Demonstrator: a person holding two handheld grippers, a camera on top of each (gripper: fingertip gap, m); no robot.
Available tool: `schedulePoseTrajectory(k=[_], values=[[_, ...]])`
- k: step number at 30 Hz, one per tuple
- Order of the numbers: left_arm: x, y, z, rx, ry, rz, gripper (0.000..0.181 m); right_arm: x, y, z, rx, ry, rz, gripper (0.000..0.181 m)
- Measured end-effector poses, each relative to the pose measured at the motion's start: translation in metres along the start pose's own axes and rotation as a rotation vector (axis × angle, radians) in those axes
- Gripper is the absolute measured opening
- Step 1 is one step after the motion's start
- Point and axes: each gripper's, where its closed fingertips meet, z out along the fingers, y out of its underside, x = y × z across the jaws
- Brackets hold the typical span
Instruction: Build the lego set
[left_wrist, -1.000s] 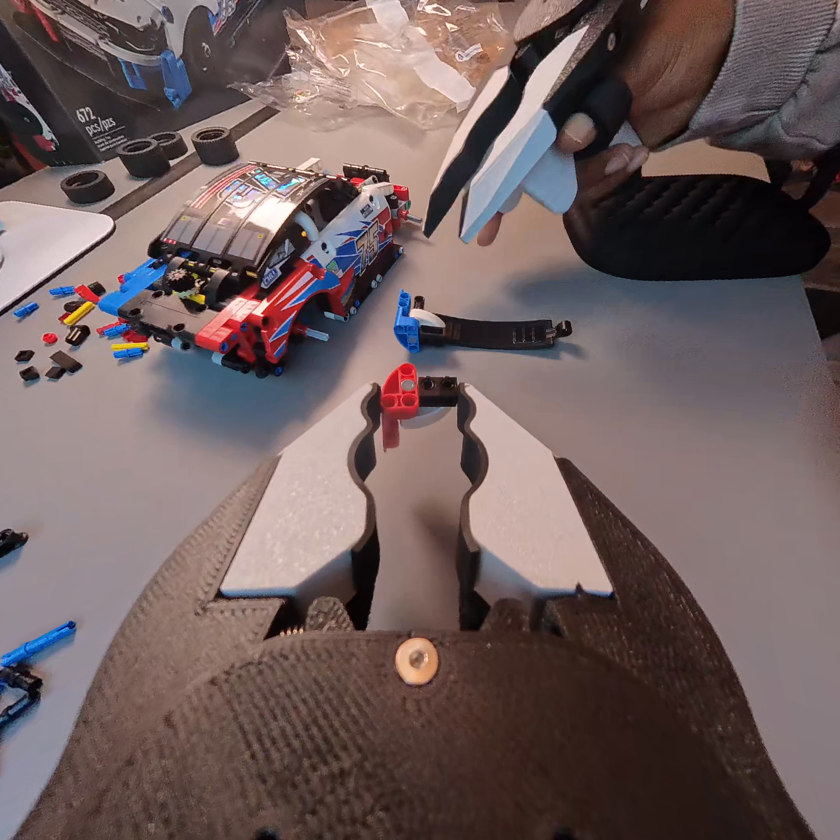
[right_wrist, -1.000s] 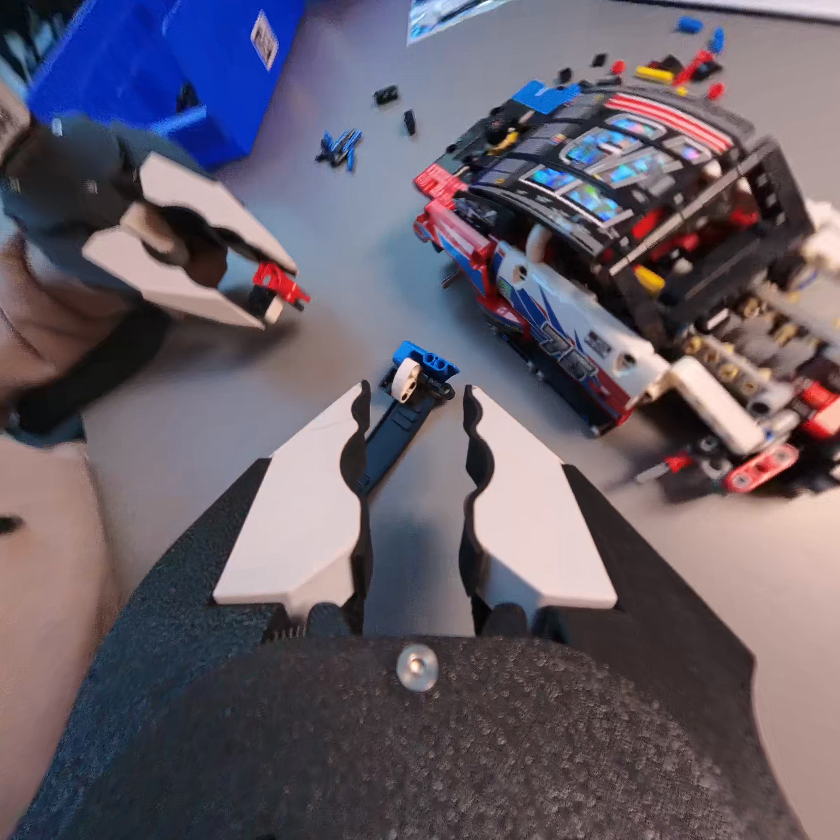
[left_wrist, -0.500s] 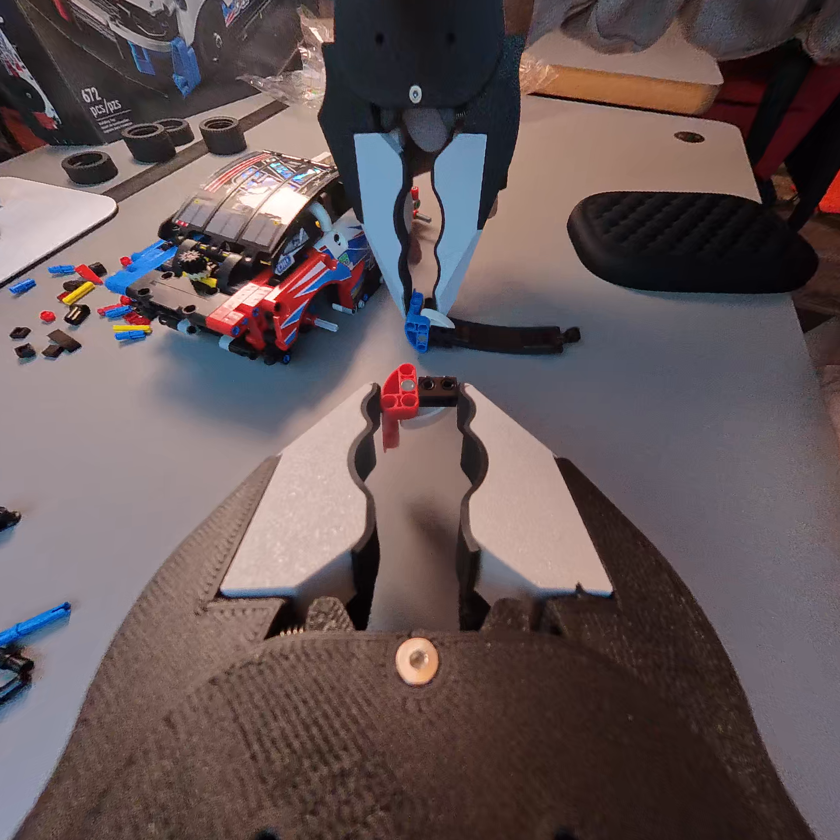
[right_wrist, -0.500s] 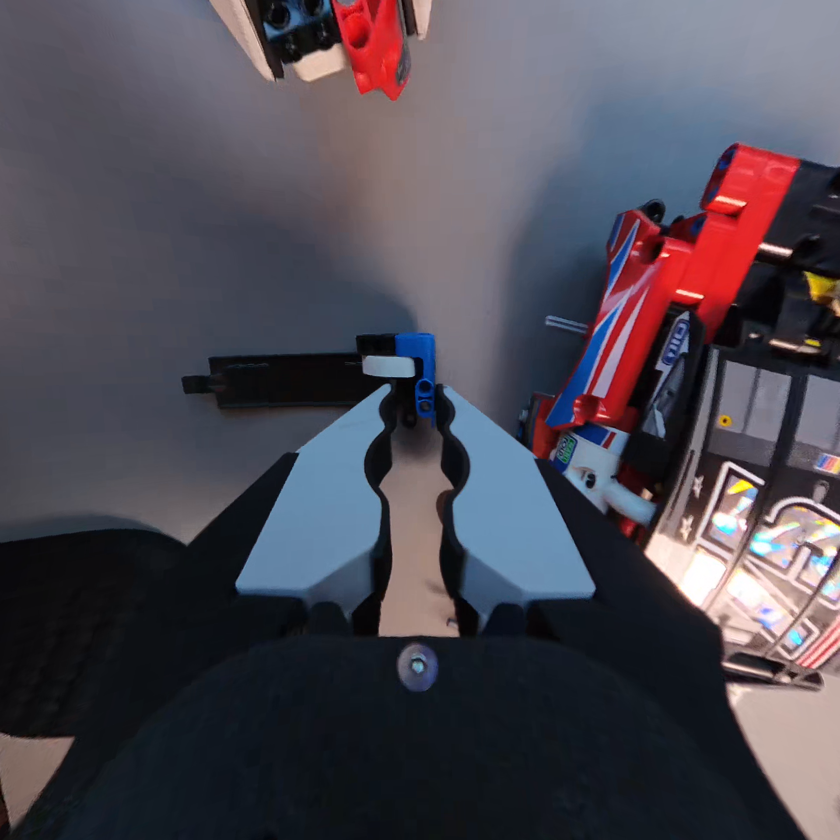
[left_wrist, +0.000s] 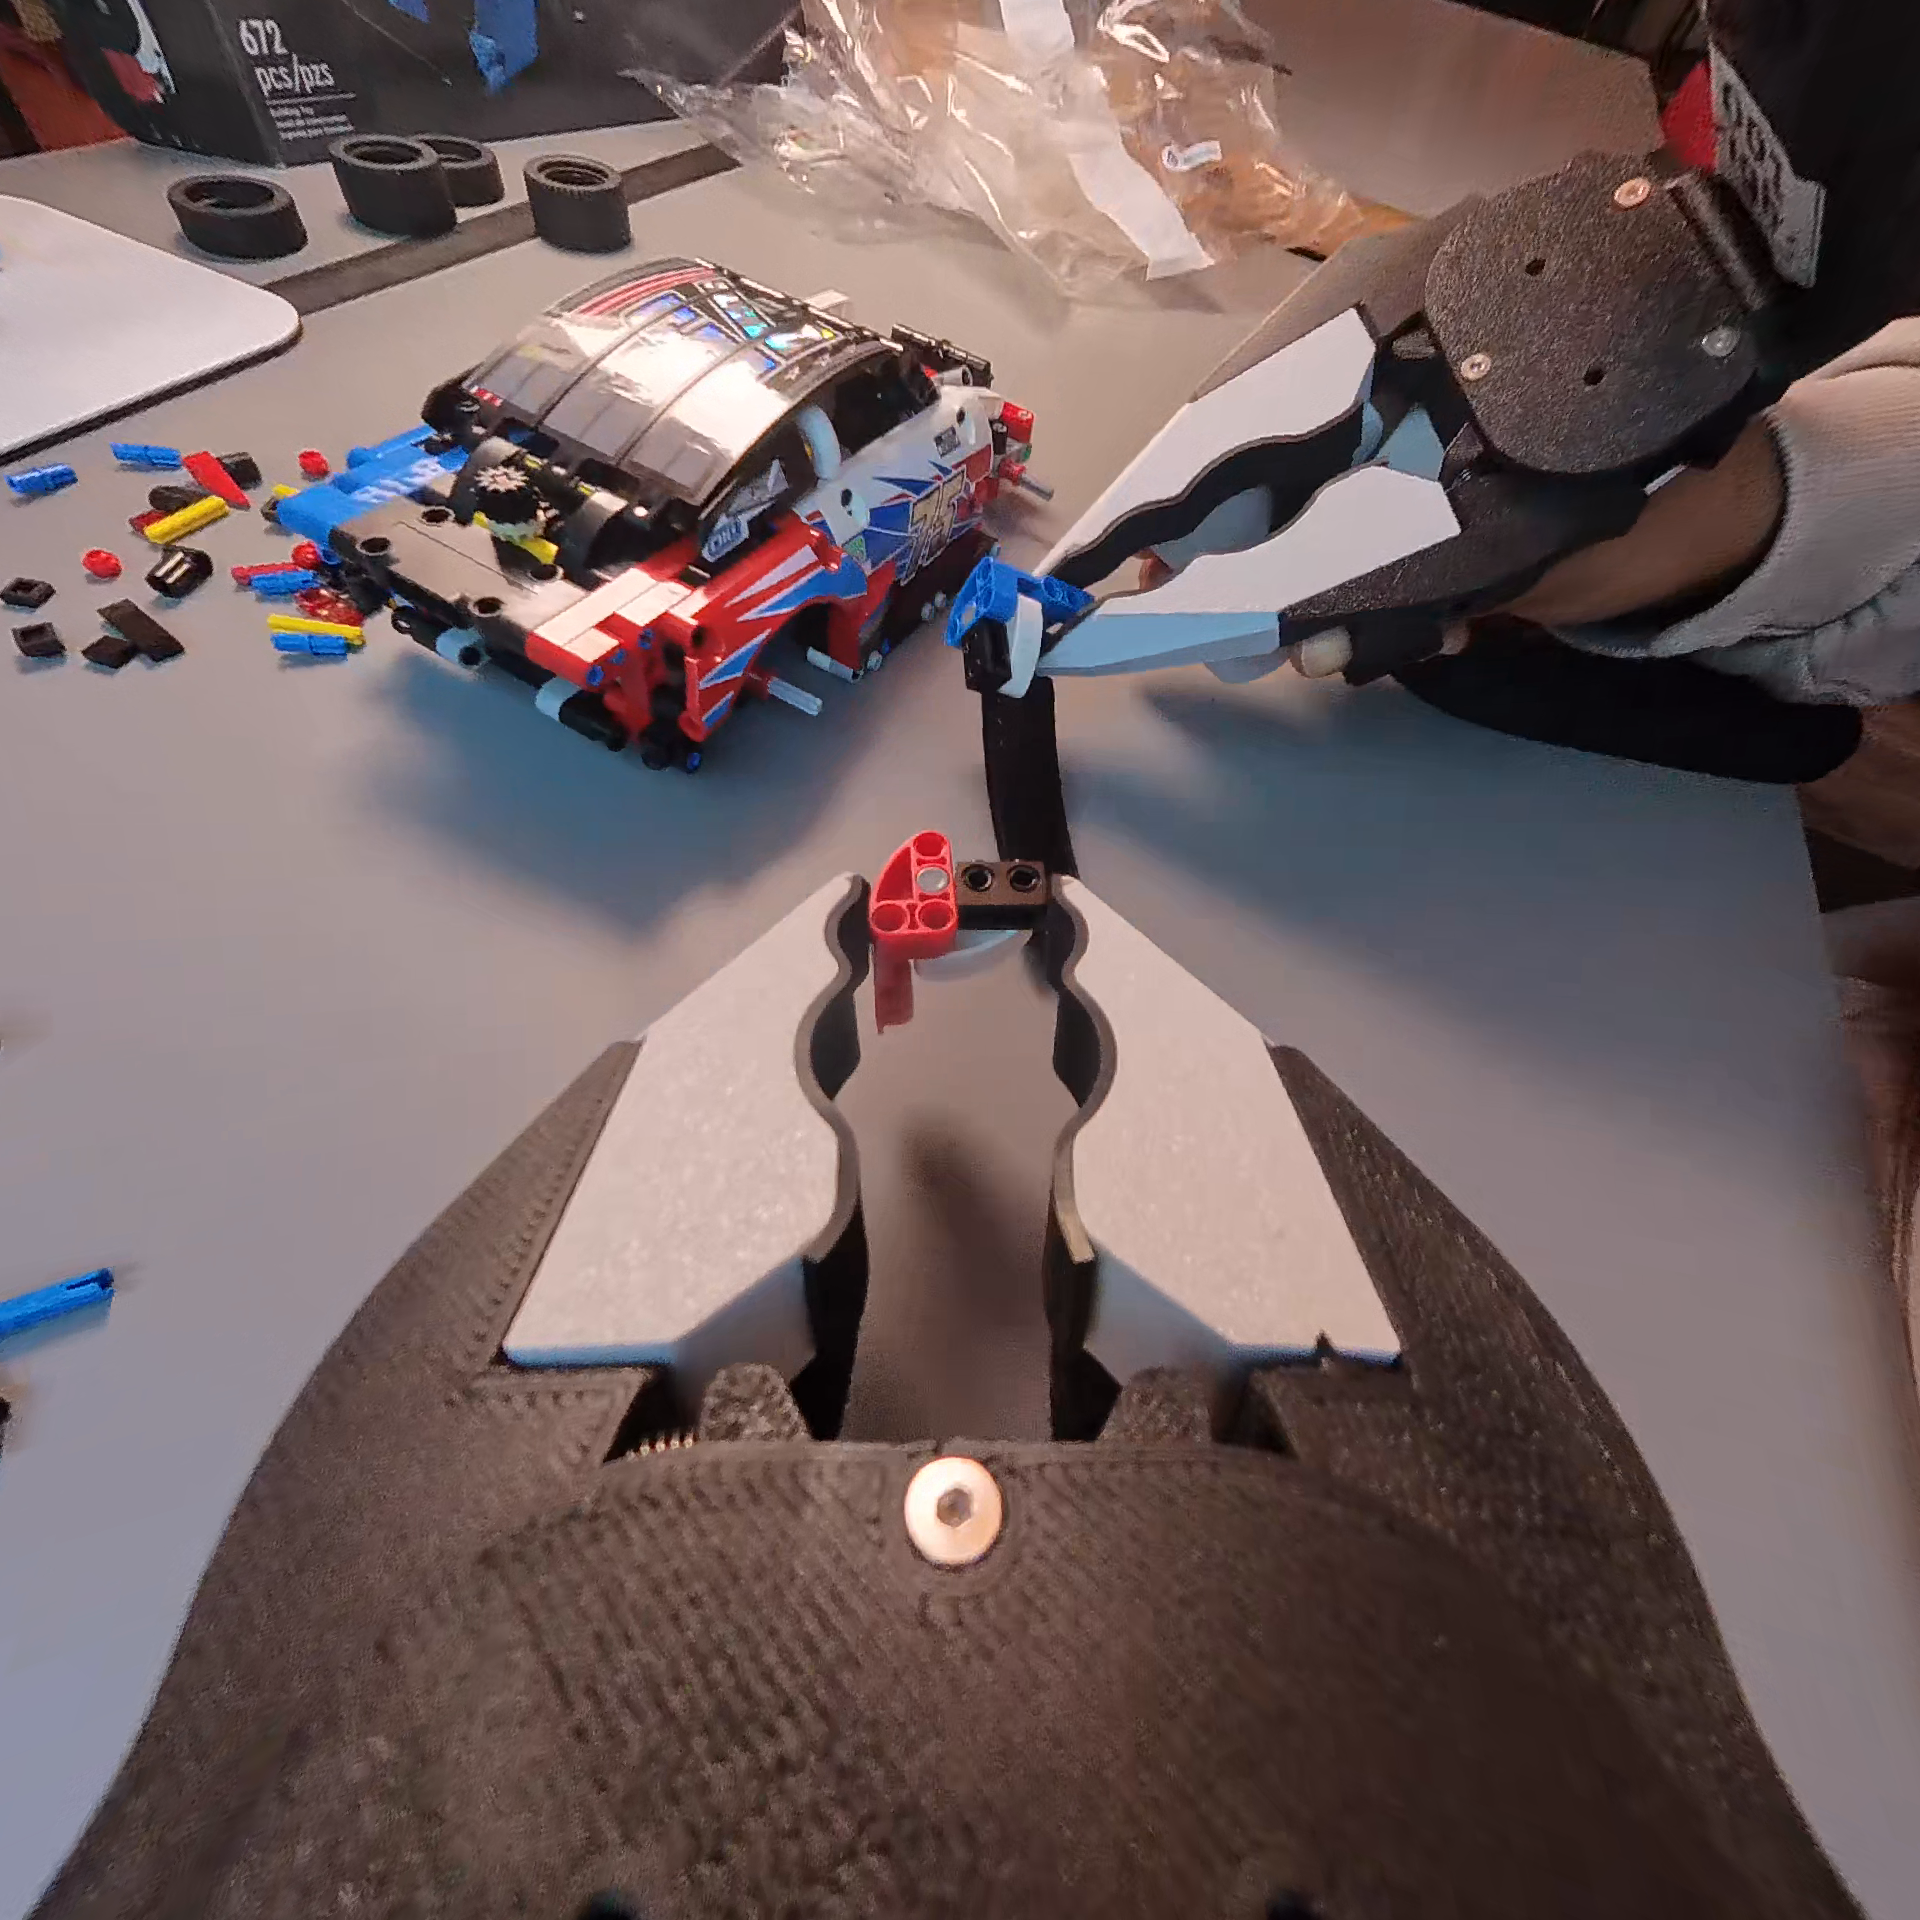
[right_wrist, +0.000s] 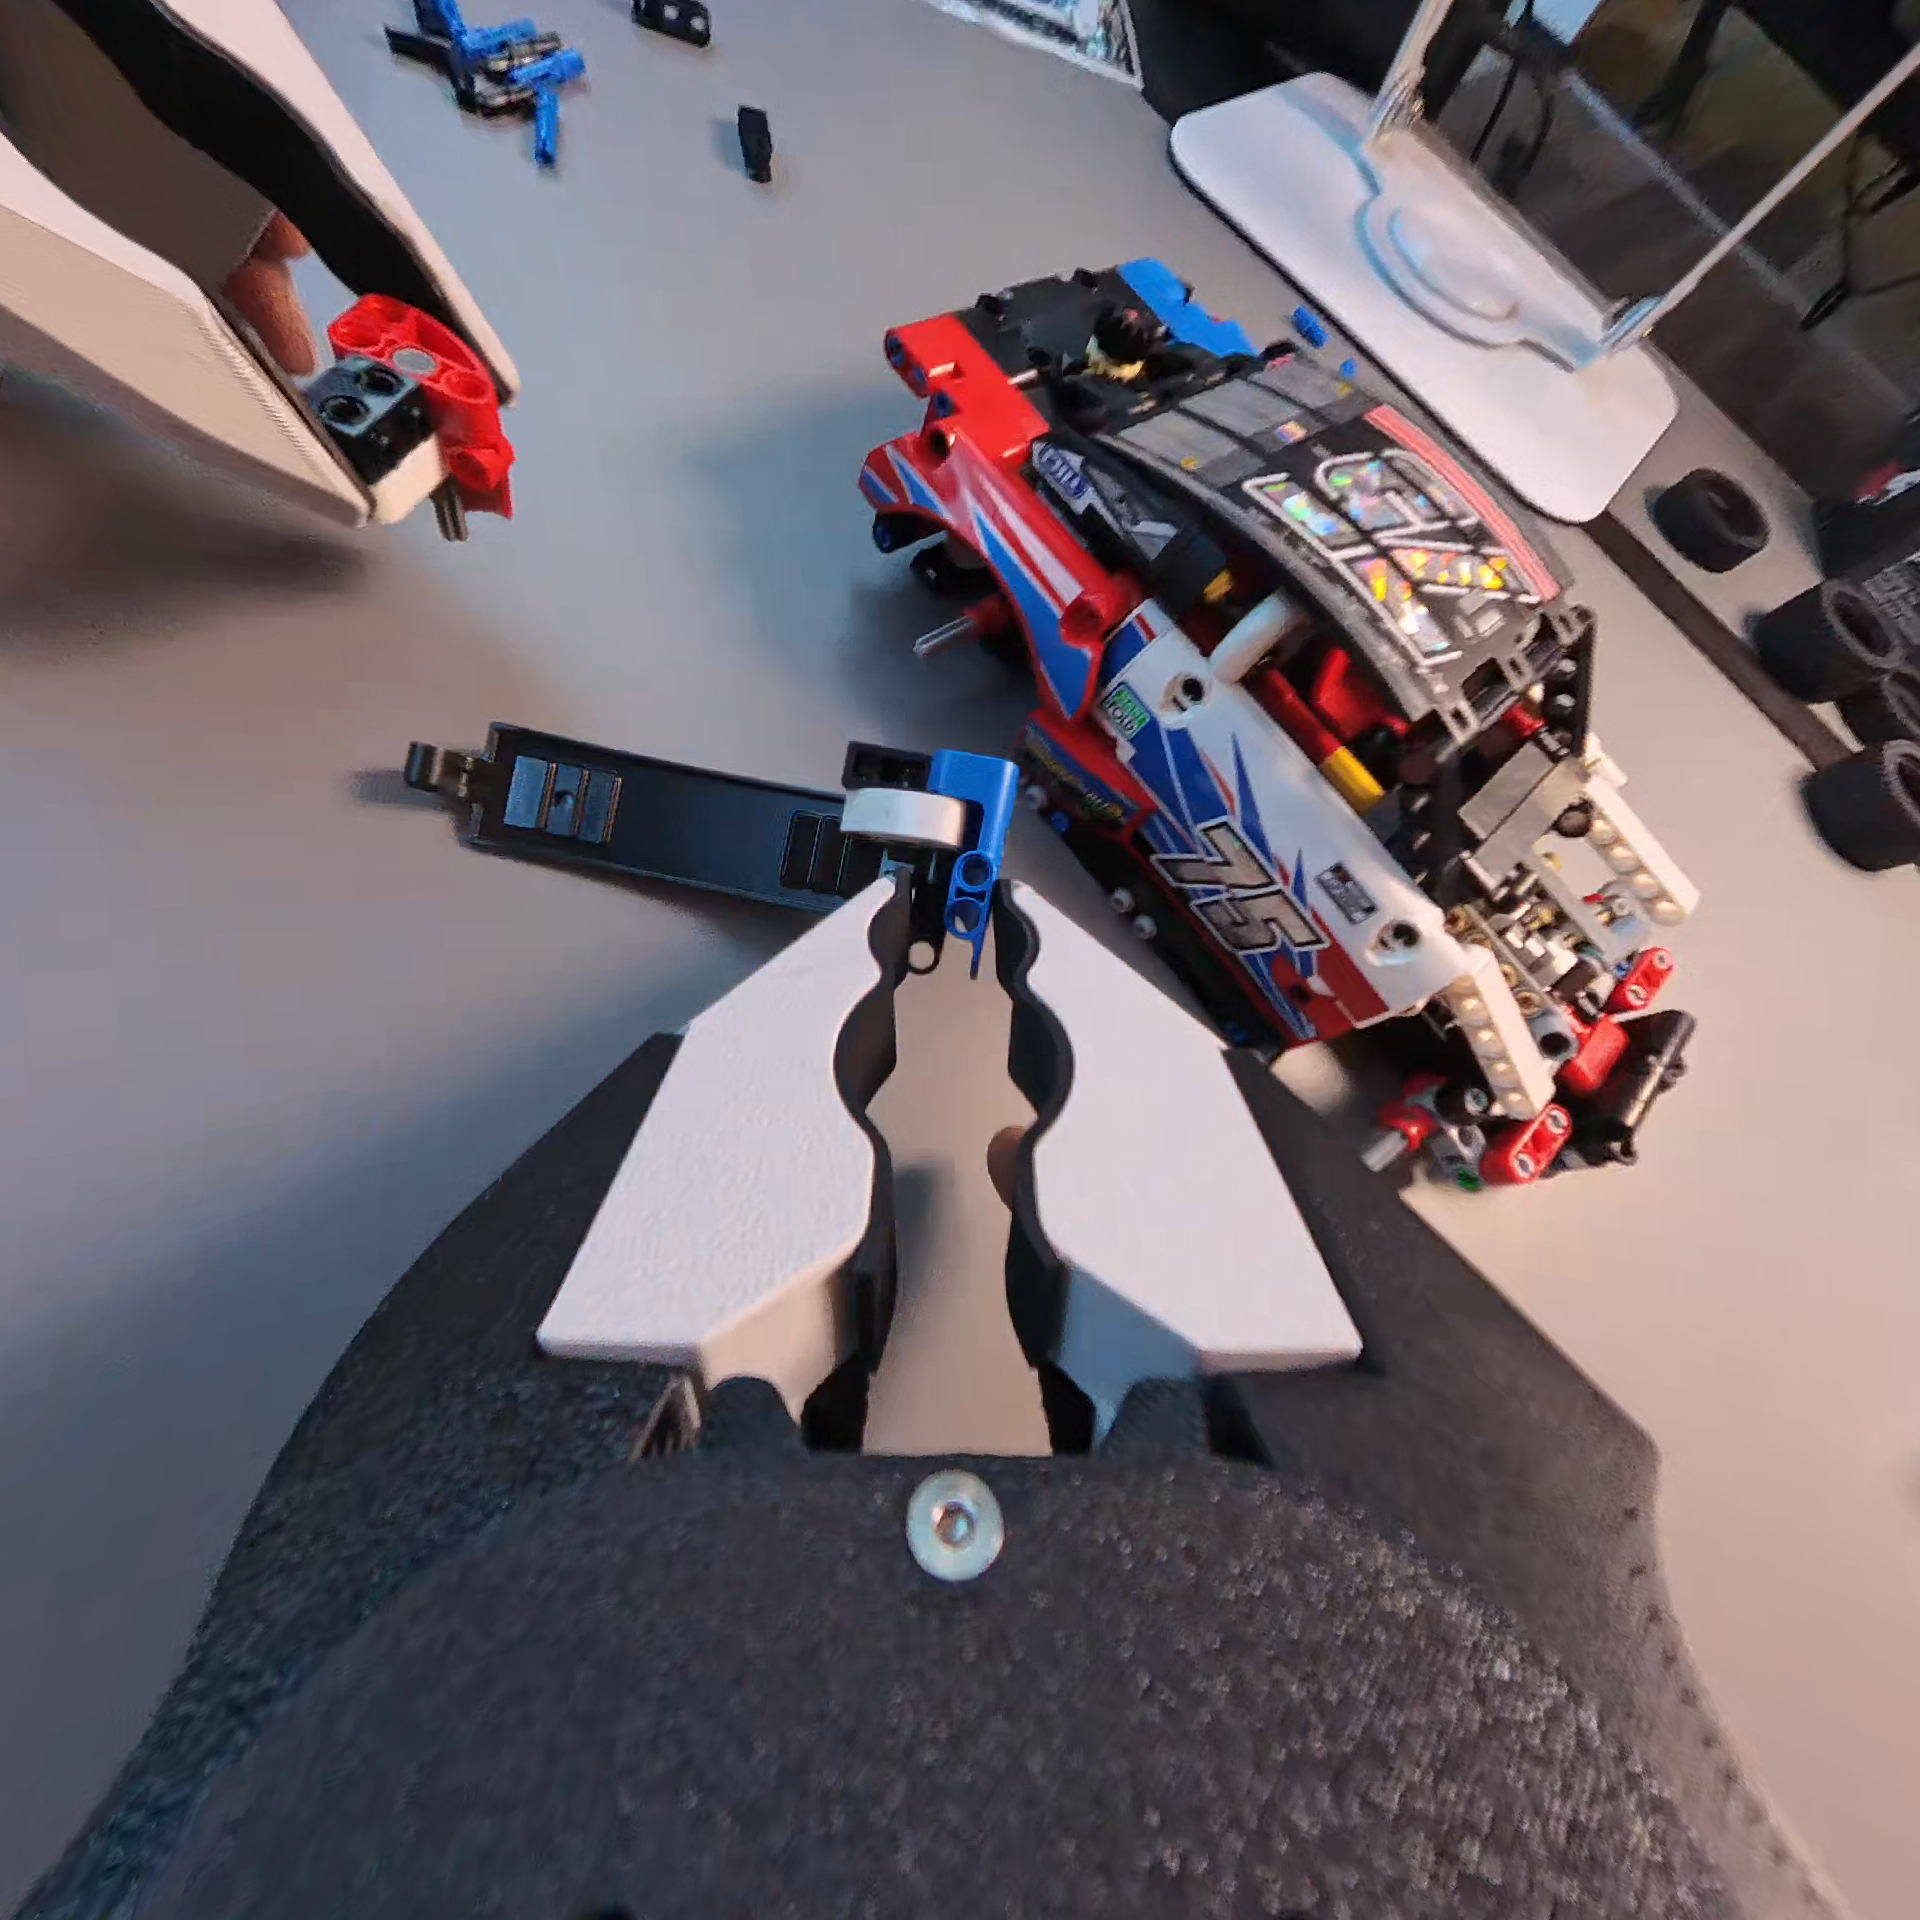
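Observation:
The part-built red, white, blue and black lego car (left_wrist: 686, 488) stands on the grey table and also shows in the right wrist view (right_wrist: 1247, 748). My left gripper (left_wrist: 961, 894) is shut on a small red, black and white assembly (left_wrist: 914, 904), held just above the table. My right gripper (right_wrist: 948, 894) is shut on the blue end (right_wrist: 977, 842) of a long black strip (right_wrist: 665, 810) beside the car. In the left wrist view the right gripper (left_wrist: 1044, 618) holds the strip (left_wrist: 1023, 769) with its free end reaching toward my left gripper. The left gripper (right_wrist: 431, 447) shows at the upper left of the right wrist view.
Small loose pieces (left_wrist: 177, 561) lie left of the car, with several black tyres (left_wrist: 395, 187), the set's box (left_wrist: 312, 52) and clear plastic bags (left_wrist: 1018, 135) behind it. A white stand base (right_wrist: 1434, 270) sits beyond the car. More blue and black pieces (right_wrist: 509, 73) lie farther off. Tip to tip, the grippers are about 11 cm apart.
My right gripper came down on the blue end of the black strip, shut on it, and swung the strip so its free end points at my left gripper. The left gripper has kept still.

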Motion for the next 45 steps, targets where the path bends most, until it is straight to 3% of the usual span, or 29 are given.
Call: schedulePoseTrajectory(k=[6, 9, 14, 19, 25, 33, 38, 45], values=[[0.002, 0.003, 0.002, -0.017, -0.005, 0.01, 0.031, -0.01, 0.016, -0.019, -0.145, -0.124, -0.008, 0.027], [0.006, -0.004, 0.0, 0.026, 0.031, 0.005, 0.031, -0.012, -0.01, -0.034, -0.033, -0.213, -0.057, 0.03], [0.038, -0.031, -0.011, 0.196, 0.19, 0.082, 0.031, -0.062, -0.057, -0.052, 0.201, -0.499, -0.154, 0.025], [0.047, -0.037, -0.019, 0.234, 0.353, -0.096, 0.031, -0.084, -0.066, -0.032, 0.271, -0.524, -0.263, 0.018], [0.044, -0.044, -0.022, 0.277, 0.427, -0.224, 0.031, -0.094, -0.073, -0.026, 0.303, -0.661, -0.146, 0.008], [0.029, -0.04, -0.018, 0.262, 0.395, -0.305, 0.03, -0.09, -0.066, -0.025, 0.198, -0.896, 0.228, 0.005], [0.025, -0.038, -0.02, 0.253, 0.388, -0.286, 0.028, -0.085, -0.067, -0.025, 0.182, -0.96, 0.374, 0.0], [0.027, -0.029, -0.016, 0.188, 0.355, -0.226, 0.025, -0.09, -0.06, -0.022, 0.152, -0.968, 0.391, 0.0]])
